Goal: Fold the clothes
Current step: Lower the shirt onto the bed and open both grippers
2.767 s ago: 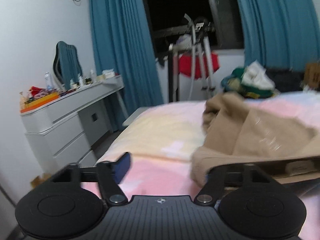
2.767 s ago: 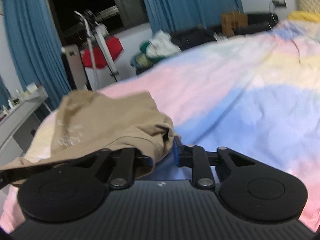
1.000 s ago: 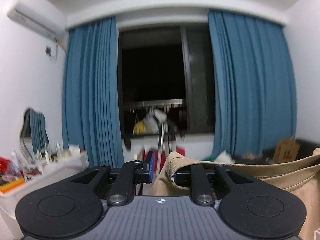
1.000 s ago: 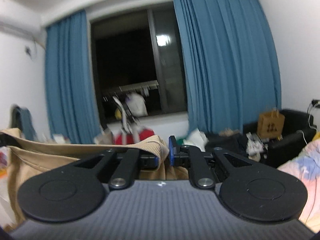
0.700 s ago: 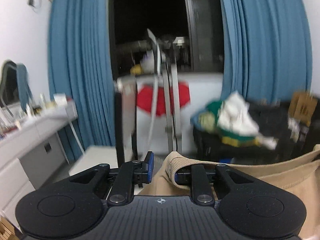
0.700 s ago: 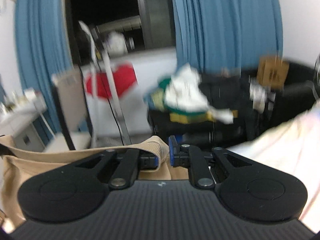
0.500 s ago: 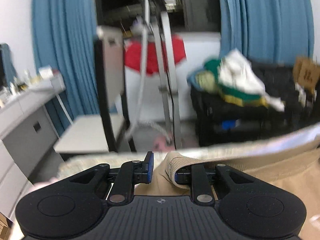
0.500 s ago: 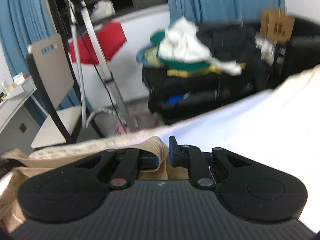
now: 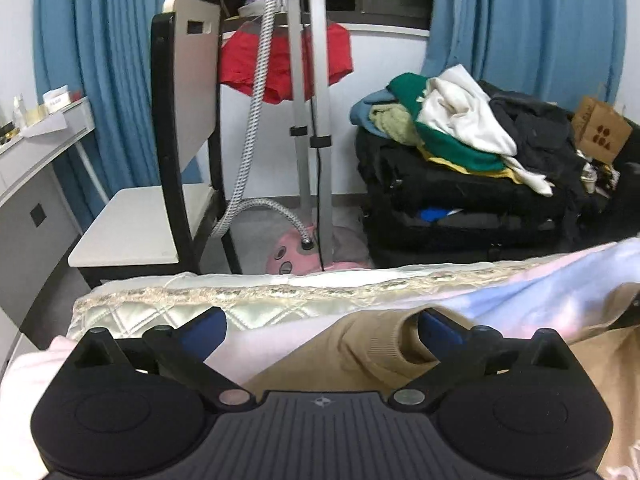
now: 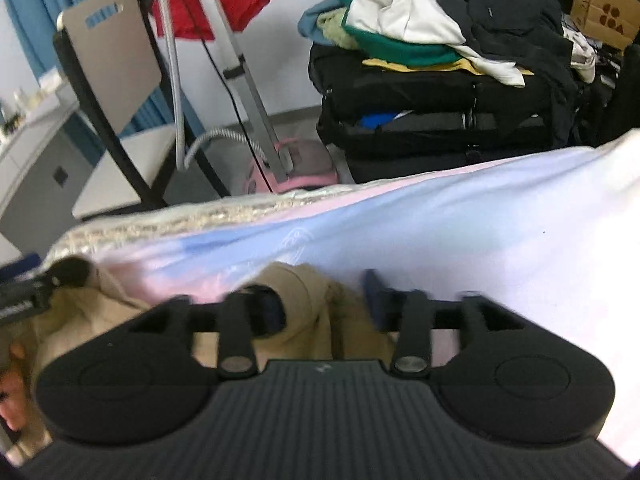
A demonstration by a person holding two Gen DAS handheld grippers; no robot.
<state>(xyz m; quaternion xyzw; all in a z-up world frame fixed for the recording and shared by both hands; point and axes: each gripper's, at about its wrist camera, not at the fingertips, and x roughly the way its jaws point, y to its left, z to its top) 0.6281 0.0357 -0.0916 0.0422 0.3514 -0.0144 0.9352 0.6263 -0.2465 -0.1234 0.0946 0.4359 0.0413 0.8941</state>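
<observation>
A tan garment [image 9: 360,354] with a ribbed hem lies on the pastel bedsheet [image 9: 560,284] near the foot edge of the bed. My left gripper [image 9: 320,328] is open just above it. The rolled hem rests against the right fingertip [image 9: 438,330], and the left fingertip hangs over the quilted cream cover [image 9: 168,314]. In the right wrist view my right gripper [image 10: 322,302] is also open, with a fold of the tan garment [image 10: 302,292] lying loose between its fingers. The rest of the garment spreads towards the left [image 10: 80,312].
Beyond the bed's foot stand a grey-backed chair [image 9: 132,232], a garment steamer [image 9: 304,256] with its hose and pole, and a heap of clothes [image 9: 452,124] on black luggage [image 9: 460,204]. A grey desk [image 9: 28,184] is at left. A paper bag [image 10: 604,8] sits far right.
Both grippers came down from up in the air to the foot of the bed. Both were shut on the tan garment's ribbed hem and now stand open, with the garment lying on the sheet.
</observation>
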